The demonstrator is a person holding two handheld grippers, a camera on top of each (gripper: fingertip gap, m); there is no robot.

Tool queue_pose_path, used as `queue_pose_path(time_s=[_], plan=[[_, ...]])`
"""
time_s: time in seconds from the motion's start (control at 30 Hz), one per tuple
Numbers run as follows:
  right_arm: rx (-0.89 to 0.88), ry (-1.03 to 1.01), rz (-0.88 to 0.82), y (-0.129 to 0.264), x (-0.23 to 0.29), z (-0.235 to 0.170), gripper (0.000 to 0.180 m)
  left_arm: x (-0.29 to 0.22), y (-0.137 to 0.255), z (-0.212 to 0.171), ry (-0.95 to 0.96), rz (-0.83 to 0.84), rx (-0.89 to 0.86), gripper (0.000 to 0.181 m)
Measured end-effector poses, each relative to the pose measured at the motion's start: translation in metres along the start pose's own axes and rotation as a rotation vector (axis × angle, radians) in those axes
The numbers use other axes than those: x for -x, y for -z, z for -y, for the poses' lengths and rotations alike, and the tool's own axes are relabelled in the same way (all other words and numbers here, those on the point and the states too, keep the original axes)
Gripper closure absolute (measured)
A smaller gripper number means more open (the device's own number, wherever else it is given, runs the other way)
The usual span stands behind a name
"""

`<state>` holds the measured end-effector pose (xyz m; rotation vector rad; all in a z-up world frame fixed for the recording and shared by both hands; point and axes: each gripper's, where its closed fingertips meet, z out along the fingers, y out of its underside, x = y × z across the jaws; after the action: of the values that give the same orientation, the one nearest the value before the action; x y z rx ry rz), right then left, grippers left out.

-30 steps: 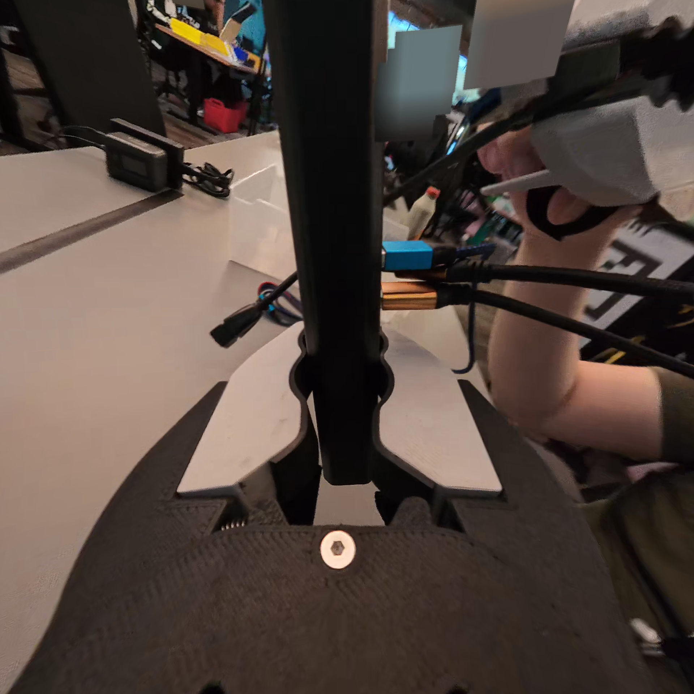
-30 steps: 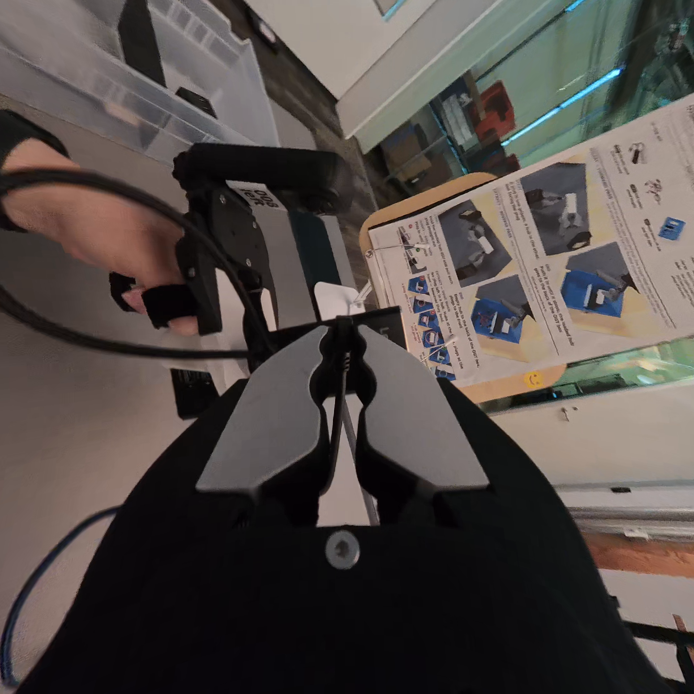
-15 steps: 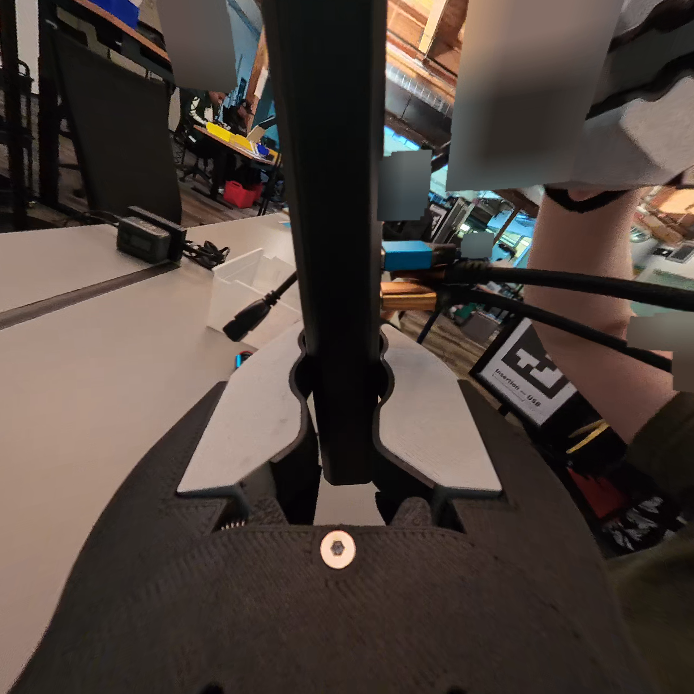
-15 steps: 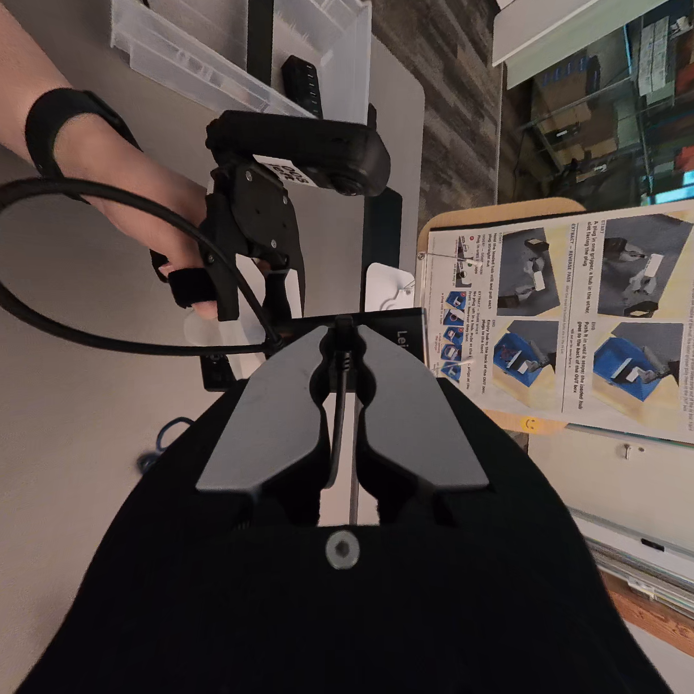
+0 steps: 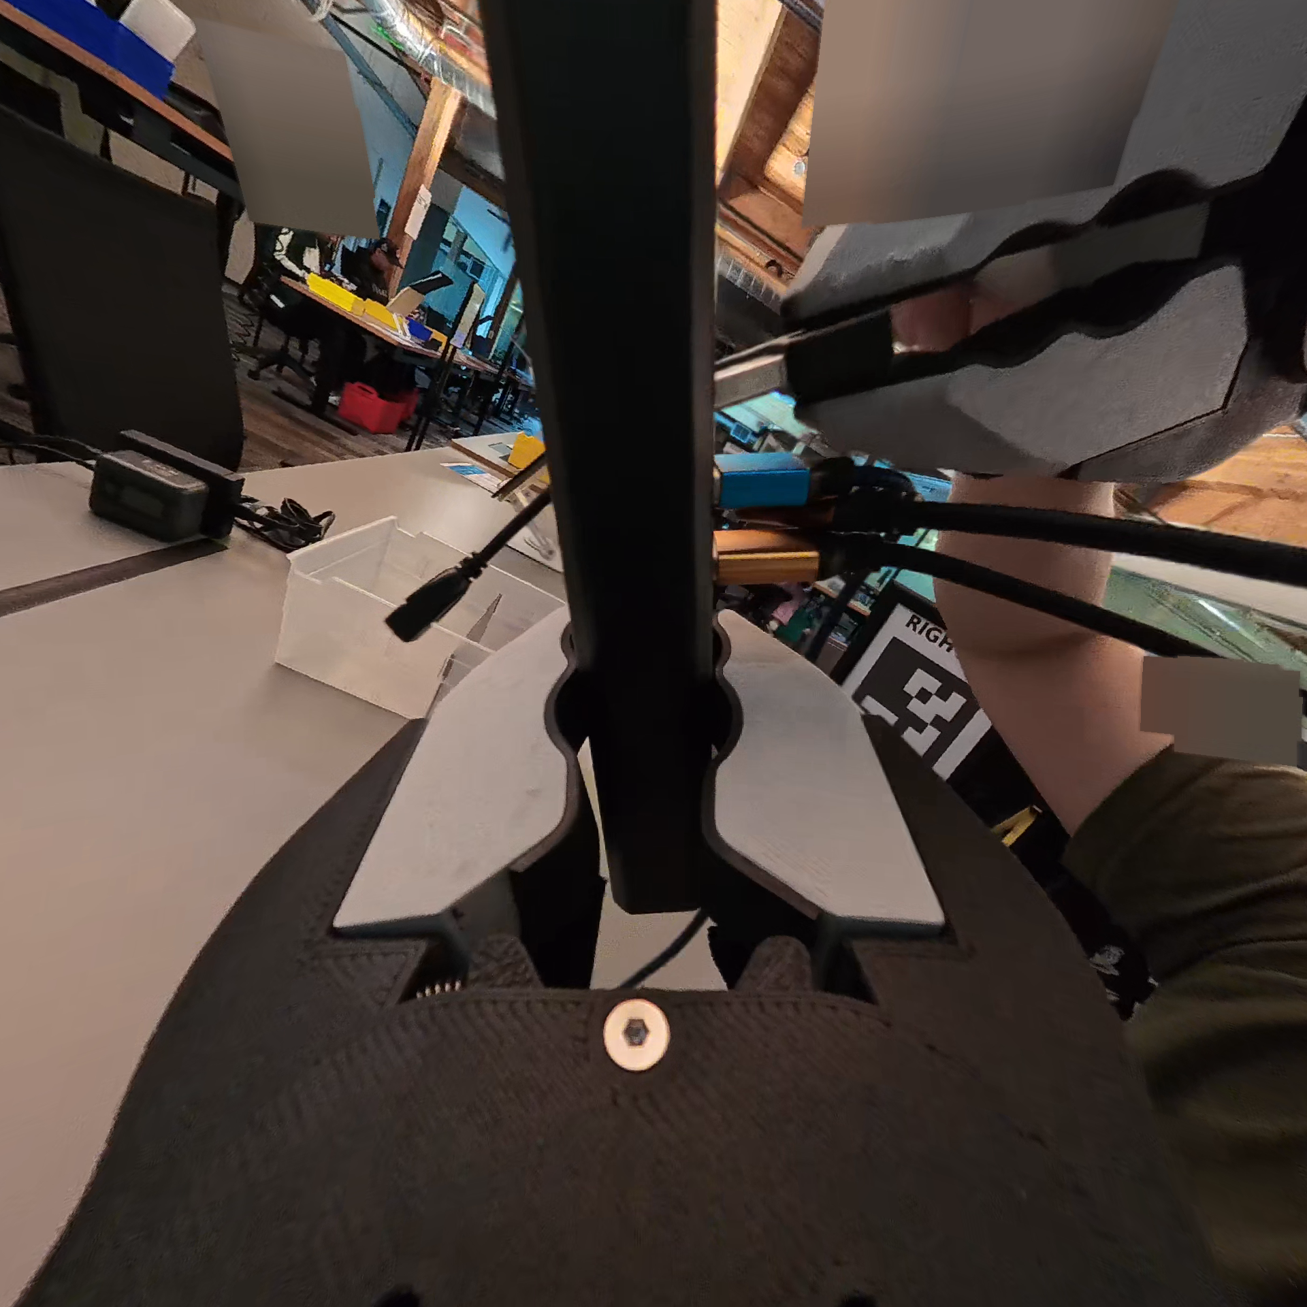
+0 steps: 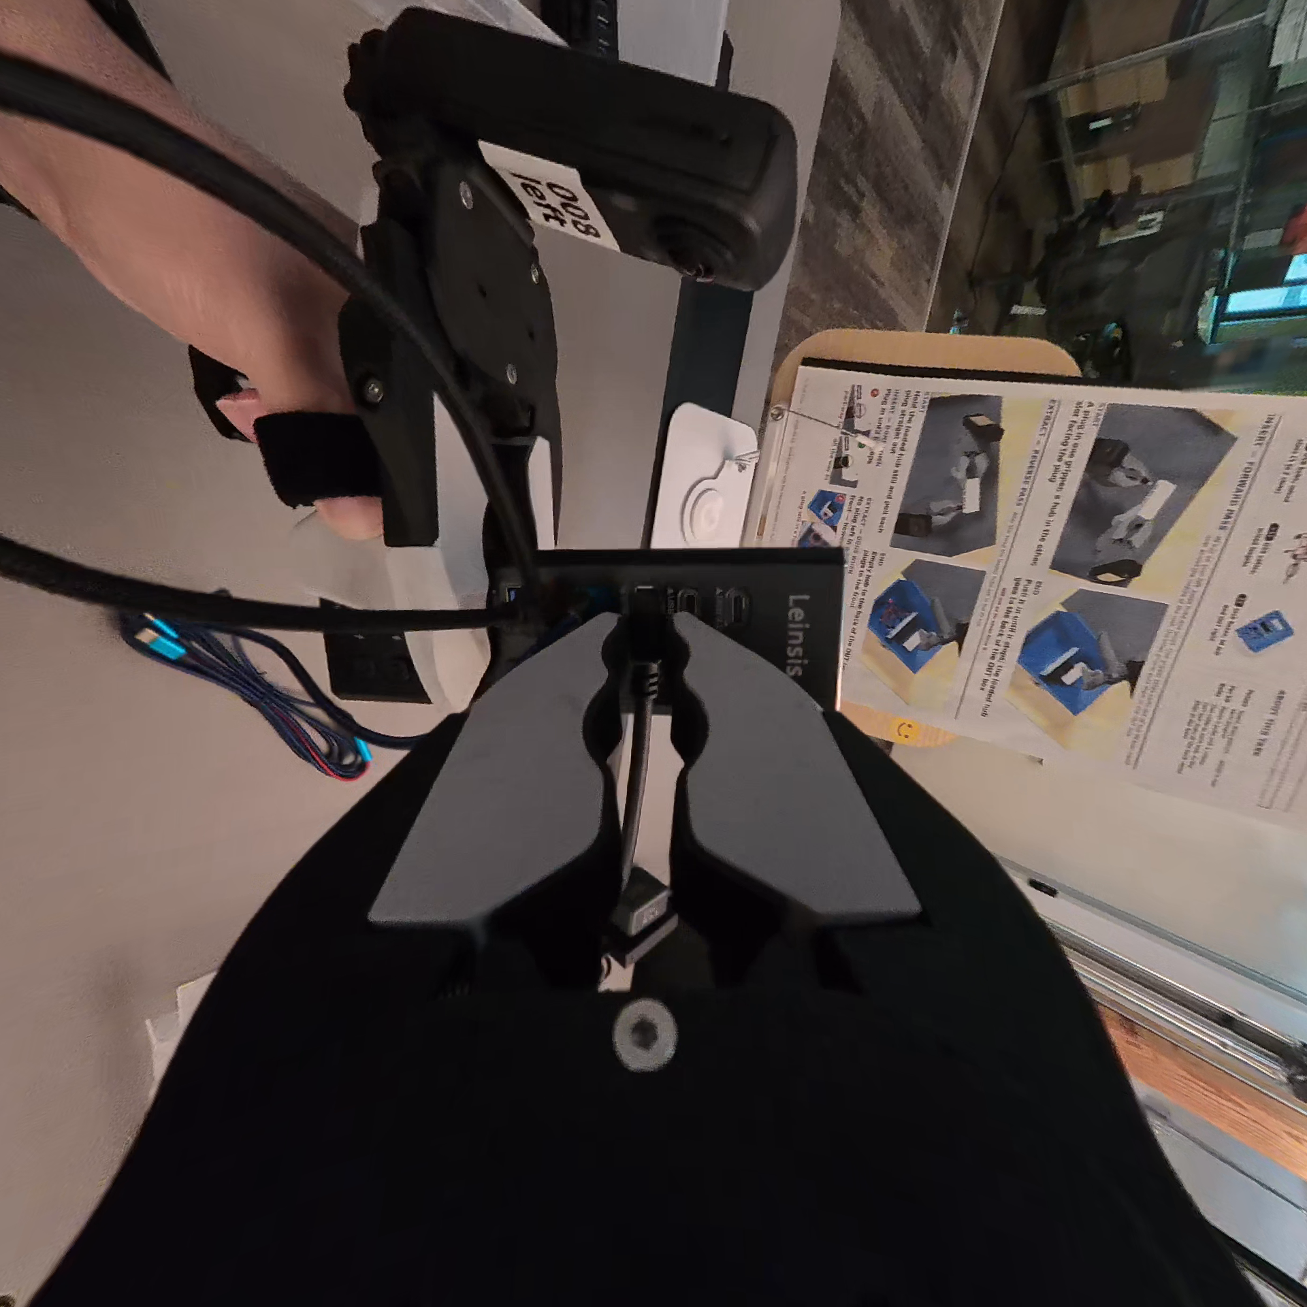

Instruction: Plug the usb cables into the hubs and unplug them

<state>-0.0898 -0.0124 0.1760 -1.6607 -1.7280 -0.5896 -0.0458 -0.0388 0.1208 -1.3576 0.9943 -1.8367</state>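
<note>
My left gripper (image 5: pixel 640 679) is shut on a long black hub (image 5: pixel 622 353), held upright above the table. A blue plug (image 5: pixel 764 479) and a gold plug (image 5: pixel 767 566) sit in the hub's right side, with black cables (image 5: pixel 1061 530) running right. The hub's own lead, ending in a black connector (image 5: pixel 431 601), hangs to the left. My right gripper (image 6: pixel 645 636) is shut on a black cable plug (image 6: pixel 645 622). The plug's tip meets a port on the hub's face (image 6: pixel 764 587); I cannot tell how deep it sits. The right gripper also shows at the upper right of the left wrist view (image 5: pixel 1025 382).
A clear plastic bin (image 5: pixel 339 622) and a black device (image 5: pixel 163 495) stand on the grey table (image 5: pixel 141 778). A blue cable bundle (image 6: pixel 247 679) lies on the table. An instruction sheet (image 6: pixel 1061 566), a white pad (image 6: pixel 700 488) and a black-and-white marker board (image 5: pixel 919 693) are nearby. Some 7 cm of space lies between my two pairs of fingers.
Both grippers have tilted and come closer together. The hub looms larger in the right wrist view, with the held plug now at its port face. The blue cable bundle has come into sight.
</note>
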Motion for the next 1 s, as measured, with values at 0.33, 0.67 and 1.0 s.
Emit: queue_pose_path(time_s=[0.33, 0.67, 1.0], plan=[[0.095, 0.131, -0.064, 0.0016, -0.0004, -0.0003, 0.171, -0.0037, 0.0013, 0.0022, -0.019, 0.015, -0.003, 0.152], [0.165, 0.171, -0.114, 0.005, 0.0017, -0.0016, 0.171, 0.0011, 0.0027, 0.0023, -0.133, 0.125, 0.015, 0.152], [0.132, 0.17, -0.01, 0.0062, 0.0075, -0.0038, 0.17, -0.0024, -0.0013, -0.0027, -0.126, 0.111, 0.036, 0.152]])
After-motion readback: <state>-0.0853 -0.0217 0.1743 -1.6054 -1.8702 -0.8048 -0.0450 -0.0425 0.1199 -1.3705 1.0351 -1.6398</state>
